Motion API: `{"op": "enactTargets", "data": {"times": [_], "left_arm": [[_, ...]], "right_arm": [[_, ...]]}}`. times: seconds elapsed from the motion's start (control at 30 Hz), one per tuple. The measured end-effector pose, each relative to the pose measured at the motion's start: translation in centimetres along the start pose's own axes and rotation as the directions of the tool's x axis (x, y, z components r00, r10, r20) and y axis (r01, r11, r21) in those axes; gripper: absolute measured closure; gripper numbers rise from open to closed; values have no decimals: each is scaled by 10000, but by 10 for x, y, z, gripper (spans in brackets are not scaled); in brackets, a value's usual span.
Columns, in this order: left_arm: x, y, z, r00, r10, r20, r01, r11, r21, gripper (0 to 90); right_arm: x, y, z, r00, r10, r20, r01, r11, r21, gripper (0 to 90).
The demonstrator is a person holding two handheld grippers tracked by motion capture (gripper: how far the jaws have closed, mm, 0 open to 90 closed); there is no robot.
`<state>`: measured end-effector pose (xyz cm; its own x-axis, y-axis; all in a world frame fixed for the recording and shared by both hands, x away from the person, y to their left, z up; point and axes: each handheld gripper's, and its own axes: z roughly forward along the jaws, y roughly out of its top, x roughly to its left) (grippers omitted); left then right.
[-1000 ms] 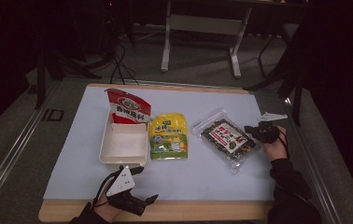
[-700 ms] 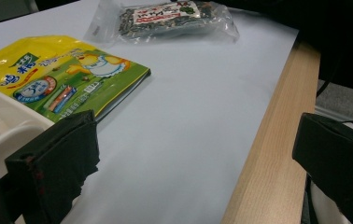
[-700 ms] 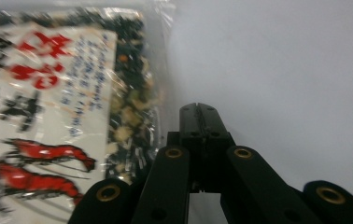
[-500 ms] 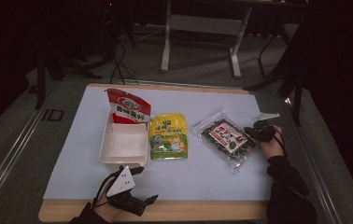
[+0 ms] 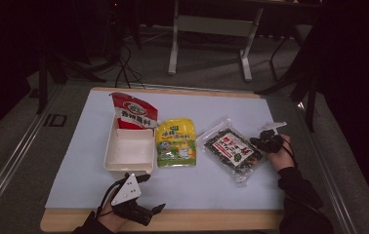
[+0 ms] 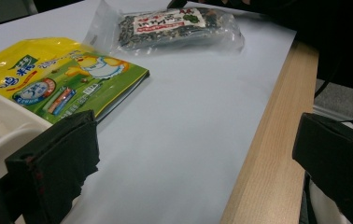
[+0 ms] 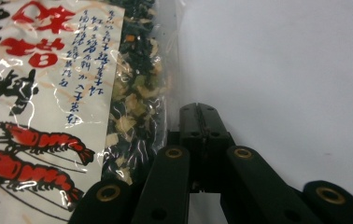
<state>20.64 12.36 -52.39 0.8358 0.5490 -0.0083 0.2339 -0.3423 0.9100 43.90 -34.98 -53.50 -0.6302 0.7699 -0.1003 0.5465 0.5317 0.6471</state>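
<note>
Currently the seaweed packet (image 5: 232,150) lies flat on the surface (image 5: 212,187), toward its right edge and about midway between the far and near edges. It is a clear plastic pouch filled with dark green flakes mixed with pale bits. A white label with red and black characters and two red shrimp drawings (image 7: 30,140) covers its middle. Its long axis runs diagonally, from the far left end down to the near right end, which points at the near right corner of the surface.

The right gripper (image 5: 259,143) sits at the packet's right edge with its jaws pressed together; in the right gripper view the closed tips (image 7: 201,116) lie on the bare surface just beside the clear seam.

The left gripper (image 5: 146,192) rests at the near edge, jaws wide apart with nothing between them.
</note>
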Motion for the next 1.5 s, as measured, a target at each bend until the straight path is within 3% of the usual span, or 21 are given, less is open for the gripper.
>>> {"op": "enactTargets", "data": {"times": [0.23, 0.37, 0.47, 0.5, 0.6, 0.67, 0.83, 1.1, 1.23, 1.4, 1.5], "left_arm": [[0, 1, -1, 10000, 33, 8, -33, 10000, -16, 17], [-1, 1, 0, 10000, 52, 20, -52, 10000, -30, 17], [-1, 1, 0, 10000, 68, 29, -68, 10000, -30, 17], [-1, 1, 0, 10000, 77, 28, -77, 10000, -28, 17], [-1, 2, 1, 10000, 79, 30, -79, 10000, -33, 17], [-2, 2, 0, 9999, 95, 40, -94, 10000, -24, 17], [-2, 2, 0, 9999, 115, 59, -115, 9999, -16, 17], [-2, 3, 2, 9998, 132, 121, -132, 9999, -8, 17], [-2, 3, 2, 9998, 139, 120, -139, 9999, 1, 17], [-2, 2, 2, 9998, 155, 121, -155, 9999, 16, 17], [-2, 2, 2, 9998, 143, 126, -144, 9999, 20, 17]], "right_arm": [[24, -1, -8, 9986, -517, -75, 519, 9983, 260, 900], [36, -4, -14, 9965, -671, -504, 684, 9973, 256, 900], [44, -5, -16, 9948, -852, -561, 868, 9959, 270, 900], [53, -4, -20, 9917, -937, -875, 956, 9953, 171, 900], [68, -2, -23, 9875, -1126, -1103, 1160, 9929, 254, 900], [76, -3, -24, 9858, -1214, -1159, 1257, 9916, 306, 900], [91, -9, -30, 9760, -1160, -1843, 1228, 9921, 258, 900], [121, -11, -41, 9552, -1937, -2237, 2059, 9780, 322, 900], [123, -6, -46, 9505, -2157, -2235, 2266, 9737, 244, 900], [114, 8, -51, 9590, -2134, -1864, 2157, 9764, -82, 898], [105, 19, -51, 9649, -1955, -1751, 1924, 9807, -345, 849]]}}
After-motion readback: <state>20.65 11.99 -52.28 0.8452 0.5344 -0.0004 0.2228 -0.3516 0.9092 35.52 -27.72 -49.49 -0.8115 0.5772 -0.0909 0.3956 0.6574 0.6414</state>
